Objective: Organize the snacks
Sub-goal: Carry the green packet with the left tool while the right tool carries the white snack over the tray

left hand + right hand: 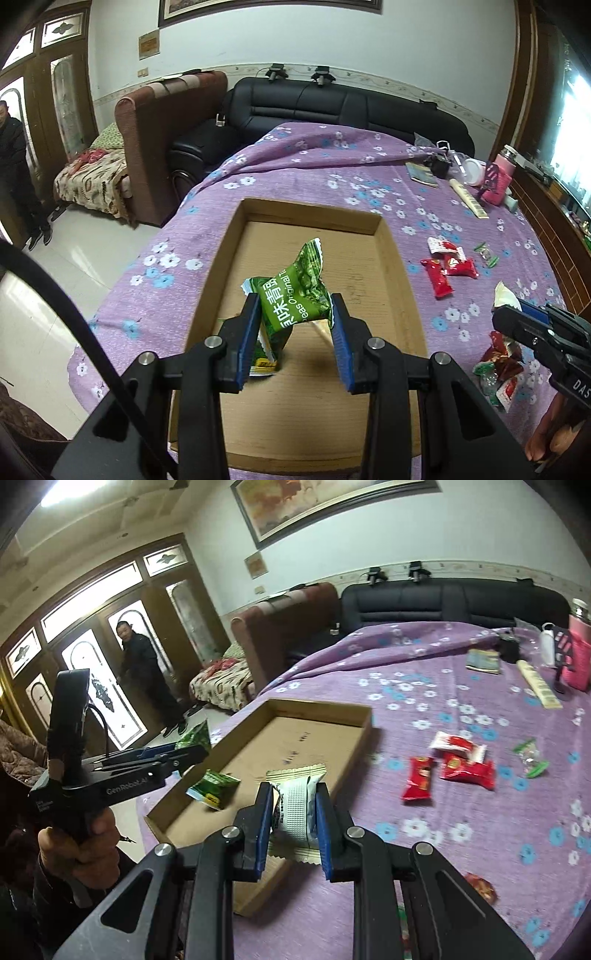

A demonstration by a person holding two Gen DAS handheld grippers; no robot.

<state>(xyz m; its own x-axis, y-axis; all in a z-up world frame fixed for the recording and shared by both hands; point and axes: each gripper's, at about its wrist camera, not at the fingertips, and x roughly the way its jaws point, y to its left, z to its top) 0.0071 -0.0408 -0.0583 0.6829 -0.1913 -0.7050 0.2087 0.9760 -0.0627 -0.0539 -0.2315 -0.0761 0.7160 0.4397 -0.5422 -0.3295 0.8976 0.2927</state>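
My left gripper (pixel 295 299) is shut on a green pea-snack packet (pixel 299 291), holding it above the open cardboard box (pixel 314 214). A second green packet (pixel 266 350) lies on the box floor beneath it. From the right wrist view, the left gripper (pixel 192 751) hangs over the box's (pixel 317 712) left rim with its green packet (pixel 194 736), above the packet lying inside (pixel 212 784). My right gripper (pixel 293 788) is shut on a white packet with gold ends (pixel 293 805), just over the box's near right edge. The right gripper (pixel 513 310) also shows at the left wrist view's right side.
The table wears a purple flowered cloth (pixel 461 849). Red snack packets (pixel 458 760) and a clear green-ended sweet (pixel 530 757) lie right of the box. More wrappers (pixel 498 369) sit near the front right. A pink bottle (pixel 498 181) stands among clutter at the far right. A person (pixel 144 664) stands by the doors.
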